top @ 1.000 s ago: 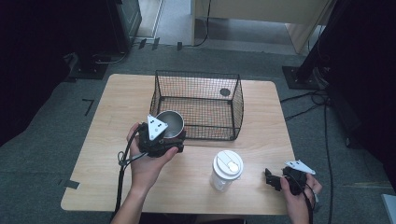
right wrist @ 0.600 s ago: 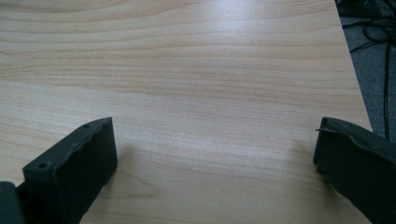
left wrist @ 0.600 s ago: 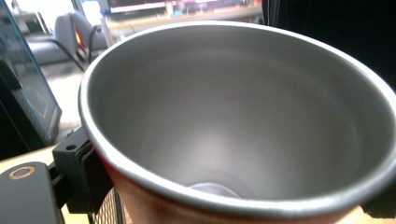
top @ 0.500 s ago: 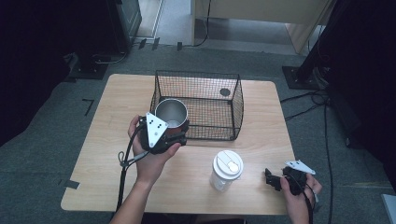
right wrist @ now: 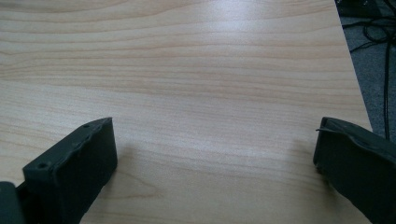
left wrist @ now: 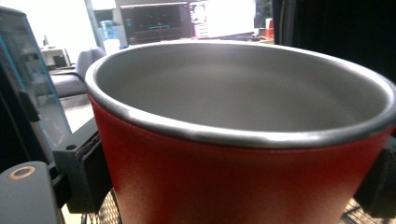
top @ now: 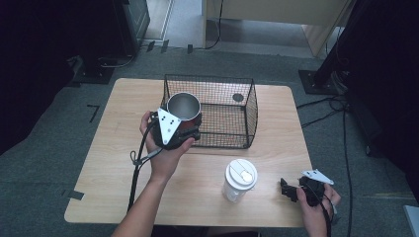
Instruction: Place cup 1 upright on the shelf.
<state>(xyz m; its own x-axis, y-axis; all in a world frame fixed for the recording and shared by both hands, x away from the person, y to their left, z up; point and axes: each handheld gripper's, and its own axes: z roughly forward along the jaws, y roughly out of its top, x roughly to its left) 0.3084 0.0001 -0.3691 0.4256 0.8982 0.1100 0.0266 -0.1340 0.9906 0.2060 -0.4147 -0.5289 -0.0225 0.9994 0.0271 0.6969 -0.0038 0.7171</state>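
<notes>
A red metal cup (top: 184, 109) with a steel inside is held in the air at the near left corner of the black wire basket (top: 232, 94). My left gripper (top: 190, 131) is shut on the cup. Up close in the left gripper view, the cup (left wrist: 233, 140) sits upright between the black jaws. My right gripper (top: 285, 188) rests low at the table's near right corner, open, with bare wood between its jaws in the right gripper view (right wrist: 215, 154).
A clear plastic cup with a white lid (top: 239, 178) stands on the wooden table (top: 113, 148) near the front, between the two hands. A small dark round thing (top: 237, 97) lies in the basket. Cables run over the floor at right.
My left gripper has lifted the red cup up and toward the basket's near left corner. The right gripper has stayed put.
</notes>
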